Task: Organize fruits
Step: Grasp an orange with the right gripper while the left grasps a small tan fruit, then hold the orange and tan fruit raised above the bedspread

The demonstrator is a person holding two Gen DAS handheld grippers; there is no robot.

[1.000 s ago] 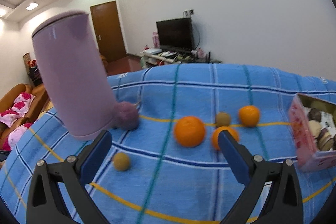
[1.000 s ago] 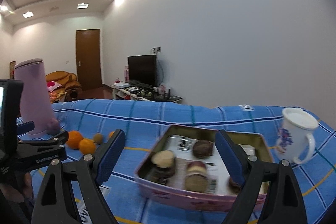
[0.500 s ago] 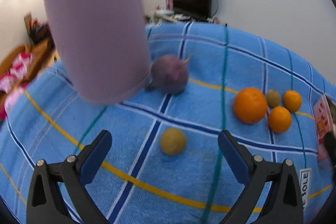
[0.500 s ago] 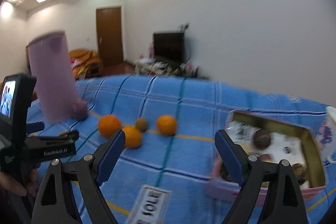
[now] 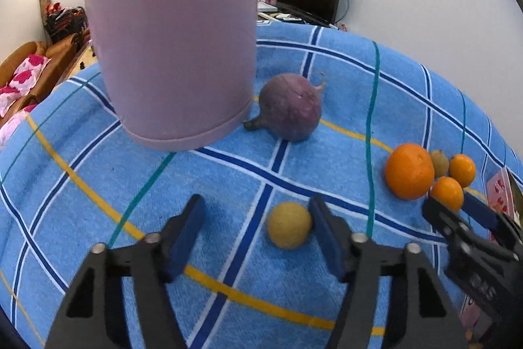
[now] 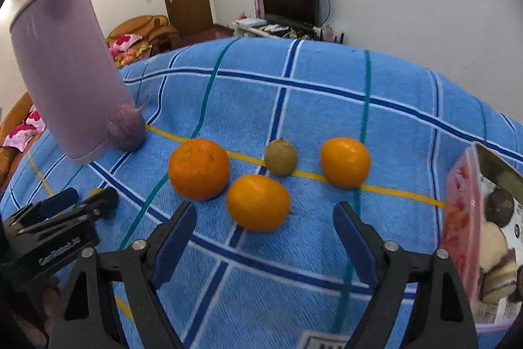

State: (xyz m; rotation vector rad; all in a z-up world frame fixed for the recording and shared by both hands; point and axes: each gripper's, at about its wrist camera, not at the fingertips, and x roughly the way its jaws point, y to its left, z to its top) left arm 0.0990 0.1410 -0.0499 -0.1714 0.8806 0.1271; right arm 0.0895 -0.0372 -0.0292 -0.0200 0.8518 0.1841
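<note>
In the left wrist view my left gripper (image 5: pixel 258 218) is open, low over the blue checked cloth (image 5: pixel 98 185). A small yellow-brown fruit (image 5: pixel 288 228) lies between its fingers, against the right finger (image 5: pixel 323 231). A purple round fruit (image 5: pixel 291 107) lies beyond it. In the right wrist view my right gripper (image 6: pixel 264 228) is open and empty, just in front of a small orange (image 6: pixel 258 201). A bigger orange (image 6: pixel 198 168), a brownish fruit (image 6: pixel 280 157) and another small orange (image 6: pixel 345 161) lie behind it. The same cluster shows at the right of the left wrist view (image 5: pixel 408 170).
A tall pink-lilac cylinder container (image 5: pixel 170 31) stands at the left beside the purple fruit. A pink tin of pastries (image 6: pixel 487 224) sits at the right edge. The left gripper (image 6: pixel 59 218) shows low at the left in the right wrist view. The room lies beyond the table's far edge.
Both grippers have moved forward and down toward the fruit. The left one now straddles the yellow-brown fruit; the right one has swung left from the tin to the oranges.
</note>
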